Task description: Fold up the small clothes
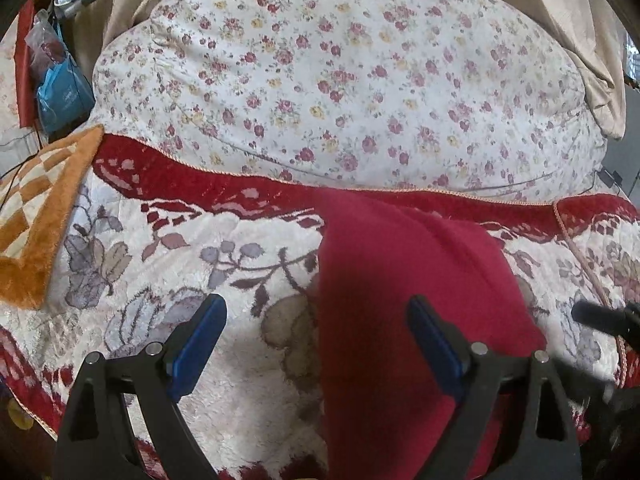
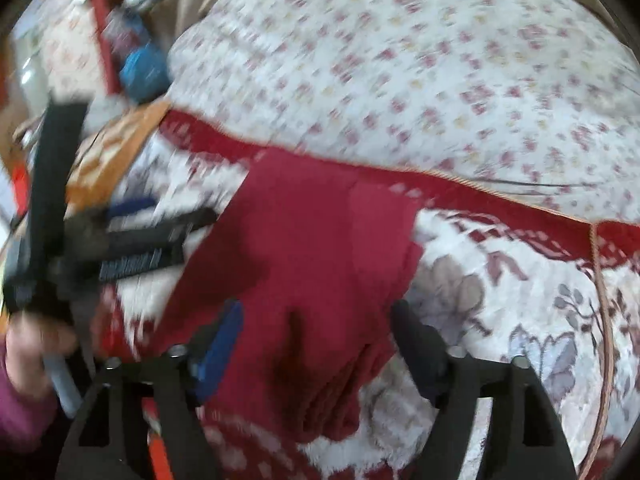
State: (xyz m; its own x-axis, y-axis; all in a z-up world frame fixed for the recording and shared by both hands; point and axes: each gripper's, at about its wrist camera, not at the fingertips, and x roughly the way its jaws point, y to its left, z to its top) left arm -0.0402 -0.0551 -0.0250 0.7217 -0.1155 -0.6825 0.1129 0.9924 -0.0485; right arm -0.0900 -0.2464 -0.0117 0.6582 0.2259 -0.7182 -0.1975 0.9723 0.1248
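A dark red garment [image 1: 404,280] lies on the plush white-and-red floral blanket [image 1: 200,248], in a long strip reaching its red border. My left gripper [image 1: 316,304] is open just above it; its right finger [image 1: 432,336] is over the cloth and its left finger is over bare blanket. In the blurred right wrist view the same garment [image 2: 304,240] is bunched into folds at its near end. My right gripper [image 2: 318,312] stands open around that bunched end, pads apart from it. The left gripper [image 2: 184,208] shows at the left, held by a hand [image 2: 32,344].
A large white quilt with small red flowers [image 1: 340,72] bulges behind the blanket. An orange checkered plush mat [image 1: 36,216] lies at the left. A blue bag [image 1: 60,92] and clutter sit at the far left, with beige curtains [image 1: 580,40] behind.
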